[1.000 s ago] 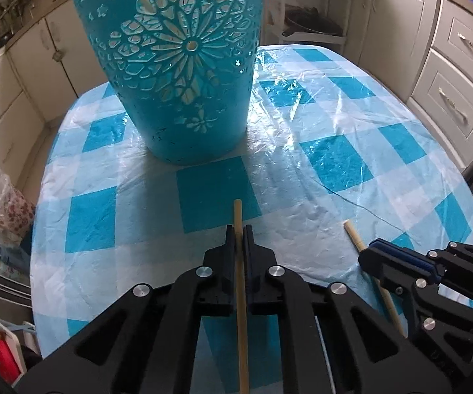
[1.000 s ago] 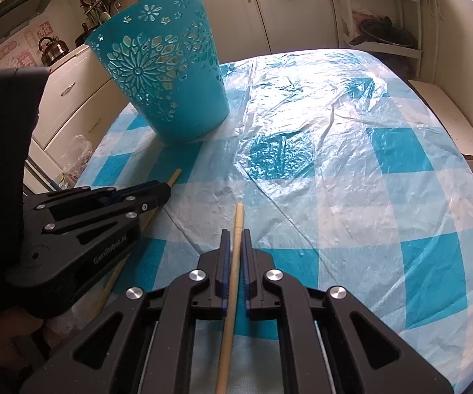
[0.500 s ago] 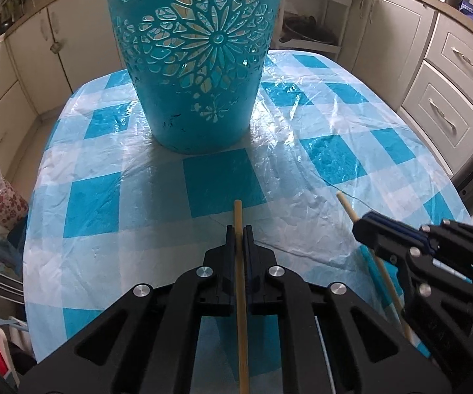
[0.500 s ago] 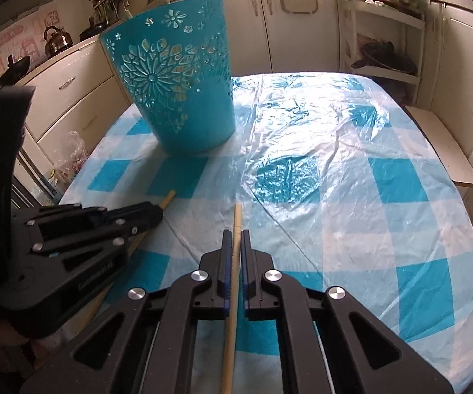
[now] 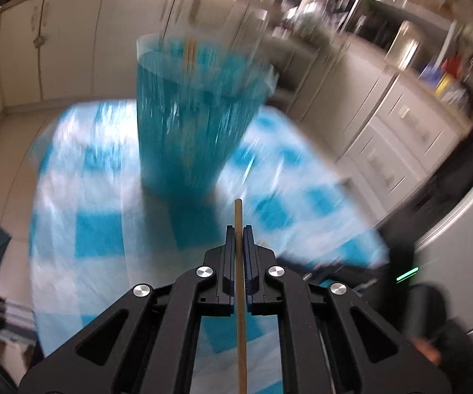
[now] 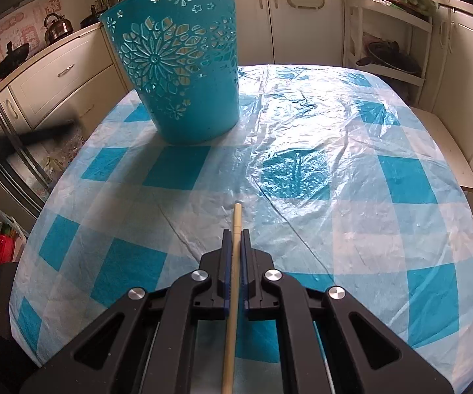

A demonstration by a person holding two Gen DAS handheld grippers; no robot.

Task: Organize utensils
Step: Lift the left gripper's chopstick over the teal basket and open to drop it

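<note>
The left hand-held gripper (image 5: 239, 229), clenched on a chopstick (image 5: 239, 282), had lifted toward the basket (image 5: 197, 115); the right hand-held gripper (image 6: 235, 233) gripped its own chopstick (image 6: 232, 282).

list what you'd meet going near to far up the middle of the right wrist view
right gripper shut on a wooden chopstick → the chopstick's tip → bare checked tablecloth → teal cut-out basket, standing a little left of centre → cream kitchen cabinets

A home kitchen: cream cabinets (image 6: 305, 16), a kettle (image 6: 57, 28) on the counter, a checked-cloth table (image 6: 384, 197).
</note>
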